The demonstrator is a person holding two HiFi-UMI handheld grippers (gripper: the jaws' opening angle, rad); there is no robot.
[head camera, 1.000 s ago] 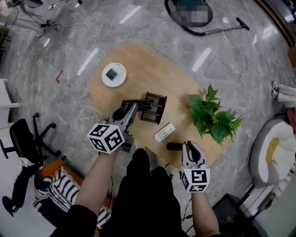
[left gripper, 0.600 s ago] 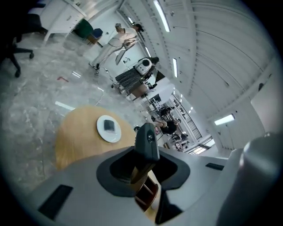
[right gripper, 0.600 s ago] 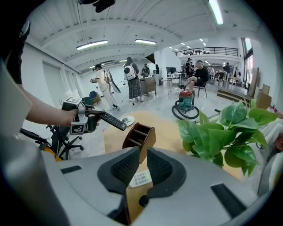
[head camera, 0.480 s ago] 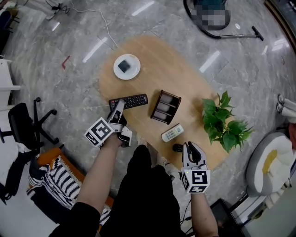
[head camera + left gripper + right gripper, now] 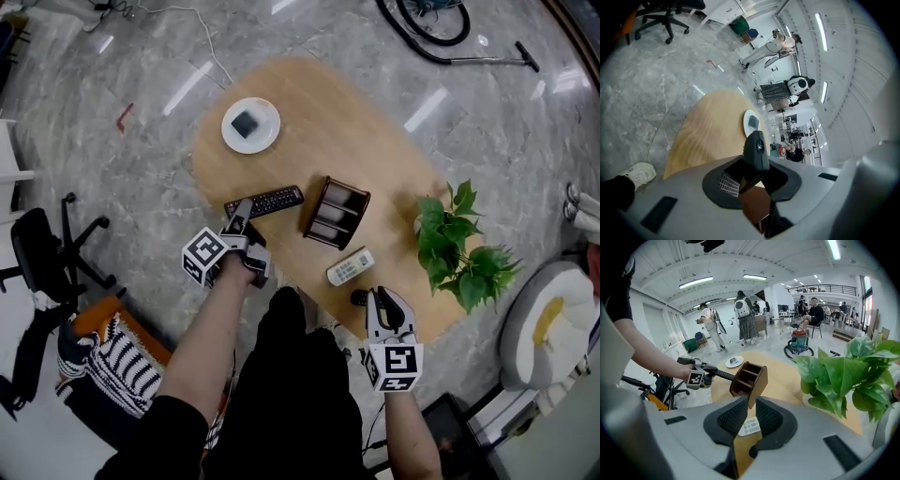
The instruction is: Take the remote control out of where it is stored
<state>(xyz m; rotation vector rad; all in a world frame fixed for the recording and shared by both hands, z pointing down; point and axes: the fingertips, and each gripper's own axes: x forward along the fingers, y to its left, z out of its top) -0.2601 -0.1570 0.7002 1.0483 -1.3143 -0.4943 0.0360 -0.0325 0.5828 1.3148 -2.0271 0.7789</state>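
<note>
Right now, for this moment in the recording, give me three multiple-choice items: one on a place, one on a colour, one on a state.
1. Where does the white remote lie?
A. On the plate
B. Inside the wooden holder
C. On the table, beside the wooden holder

2. What colour is the plate?
A. Red
B. White
C. Green

3. What state is the left gripper in?
A. Shut on the black remote
B. Open and empty
C. Shut on the white remote

Answers:
1 C: it lies flat on the tabletop next to the holder.
2 B: its rim shows white.
3 A: the left gripper view shows the black remote clamped between the jaws.
</note>
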